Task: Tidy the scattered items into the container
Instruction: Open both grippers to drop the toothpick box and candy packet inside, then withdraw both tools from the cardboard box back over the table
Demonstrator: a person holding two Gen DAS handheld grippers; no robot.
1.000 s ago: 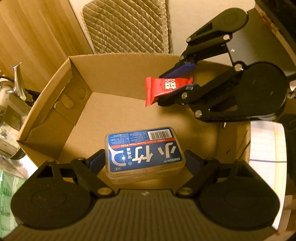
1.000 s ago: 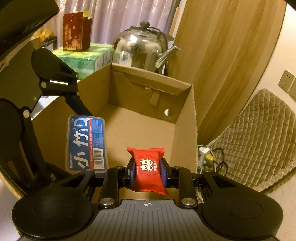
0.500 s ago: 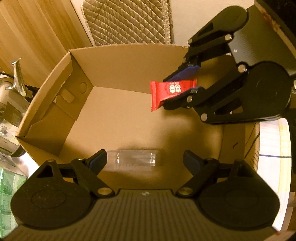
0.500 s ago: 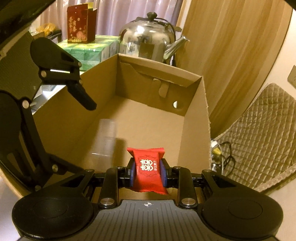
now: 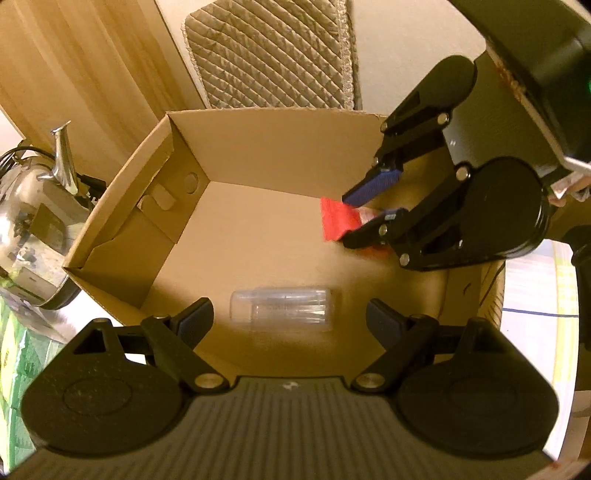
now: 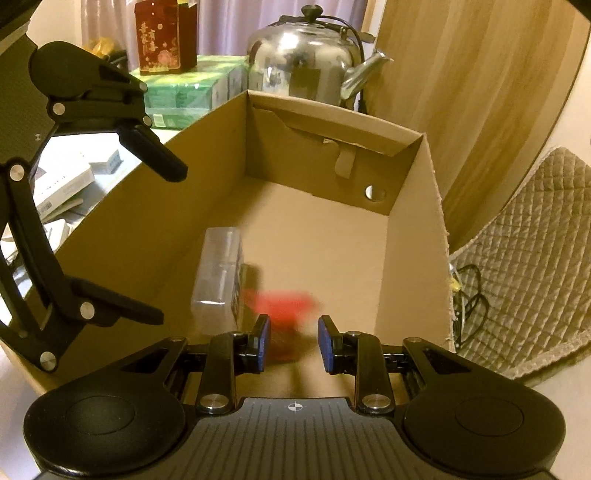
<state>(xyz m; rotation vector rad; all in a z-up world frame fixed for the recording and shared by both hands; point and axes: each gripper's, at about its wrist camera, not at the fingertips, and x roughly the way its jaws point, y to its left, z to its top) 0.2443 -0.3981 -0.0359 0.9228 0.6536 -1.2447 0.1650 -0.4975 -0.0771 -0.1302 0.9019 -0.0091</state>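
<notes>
The open cardboard box [image 5: 258, 114] [image 6: 406, 258] lies below both grippers. A clear plastic floss-pick case [image 5: 280, 308] [image 6: 218, 273] rests on its side on the box floor. My left gripper [image 5: 290, 319] [image 6: 159, 240] hangs over it, open and holding nothing. My right gripper [image 6: 293, 343] [image 5: 364, 210] stands with its blue pads apart. The red snack packet [image 6: 284, 306] [image 5: 338, 218] is a blur just past the pads, loose and dropping inside the box, right of the case.
A steel kettle [image 6: 306, 55] [image 5: 29, 229] stands behind the box's far end. Green tissue packs [image 6: 184, 92] with a red carton [image 6: 162, 33] sit beside it. White packets [image 6: 62, 184] lie on the table left of the box. A quilted cushion [image 5: 273, 55] [image 6: 535, 258] and cables lie on the floor.
The floss-pick case left my left gripper and fell to the box floor, landing on its side. My right gripper then opened, and the red packet is dropping out of it.
</notes>
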